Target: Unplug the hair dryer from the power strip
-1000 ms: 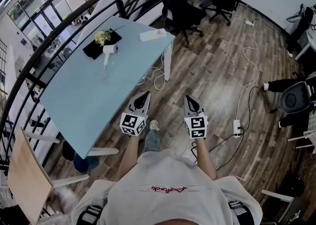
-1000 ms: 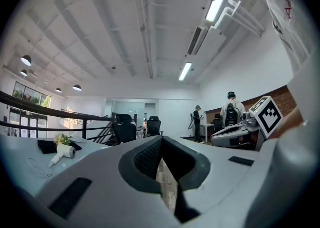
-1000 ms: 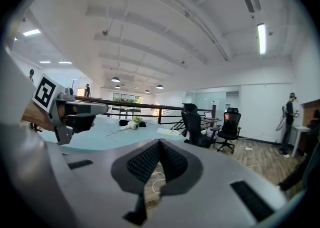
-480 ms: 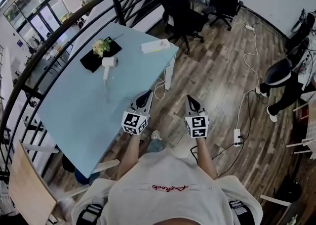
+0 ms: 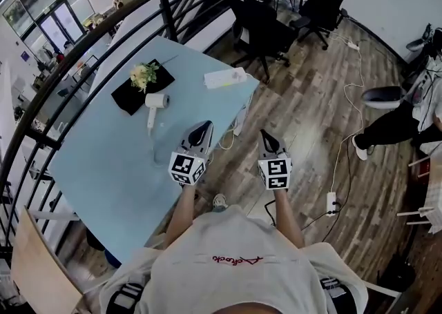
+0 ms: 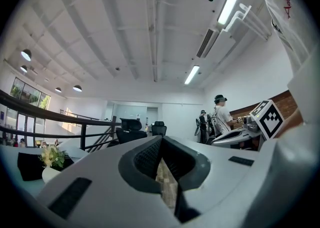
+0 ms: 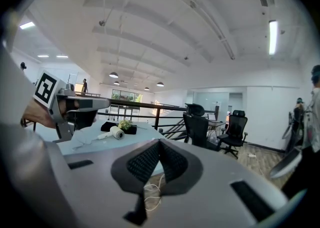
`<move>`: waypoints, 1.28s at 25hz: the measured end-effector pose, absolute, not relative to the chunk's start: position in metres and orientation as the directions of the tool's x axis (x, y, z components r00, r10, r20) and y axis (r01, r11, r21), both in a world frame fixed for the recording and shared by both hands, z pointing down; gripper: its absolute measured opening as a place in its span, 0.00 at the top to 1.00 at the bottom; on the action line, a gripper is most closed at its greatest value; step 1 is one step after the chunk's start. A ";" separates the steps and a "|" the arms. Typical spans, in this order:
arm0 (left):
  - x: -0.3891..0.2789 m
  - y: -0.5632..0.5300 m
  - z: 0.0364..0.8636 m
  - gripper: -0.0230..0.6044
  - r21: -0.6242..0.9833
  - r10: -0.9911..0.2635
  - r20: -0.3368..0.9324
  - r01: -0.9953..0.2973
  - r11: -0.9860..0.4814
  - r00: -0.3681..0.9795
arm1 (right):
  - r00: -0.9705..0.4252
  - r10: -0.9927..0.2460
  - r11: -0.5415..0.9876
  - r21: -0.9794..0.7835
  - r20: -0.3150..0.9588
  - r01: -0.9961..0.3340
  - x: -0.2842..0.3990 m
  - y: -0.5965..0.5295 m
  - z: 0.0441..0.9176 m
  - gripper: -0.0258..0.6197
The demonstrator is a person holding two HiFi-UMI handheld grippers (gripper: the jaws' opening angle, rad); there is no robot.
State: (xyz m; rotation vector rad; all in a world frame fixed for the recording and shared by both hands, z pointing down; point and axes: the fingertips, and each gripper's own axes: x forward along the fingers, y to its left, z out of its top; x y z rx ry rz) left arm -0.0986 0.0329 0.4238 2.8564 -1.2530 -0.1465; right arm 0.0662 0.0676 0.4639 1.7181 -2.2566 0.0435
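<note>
Indoors, hair dryer (image 5: pixel 156 103) on blue table (image 5: pixel 103 162)

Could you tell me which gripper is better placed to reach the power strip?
Probably the left: the left gripper is at the table's near edge, closer to the power strip, while the right gripper is over the floor. Both are shut and empty.
</note>
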 end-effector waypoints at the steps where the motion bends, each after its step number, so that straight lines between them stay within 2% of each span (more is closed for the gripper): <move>1: -0.102 0.024 0.425 0.95 0.057 -0.736 -0.078 -0.734 -0.677 0.672 | -0.236 -0.937 0.282 0.158 0.258 -0.946 0.064 0.058 0.465 0.93; 14: -0.119 -0.060 0.439 0.95 0.080 -0.715 -0.068 -0.710 -0.699 0.696 | -0.209 -0.938 0.265 0.181 0.276 -0.947 0.044 -0.022 0.470 0.93; 32: -0.106 -0.064 0.458 0.95 0.098 -0.679 -0.040 -0.673 -0.733 0.733 | -0.170 -0.939 0.226 0.163 0.300 -0.960 0.050 -0.013 0.487 0.93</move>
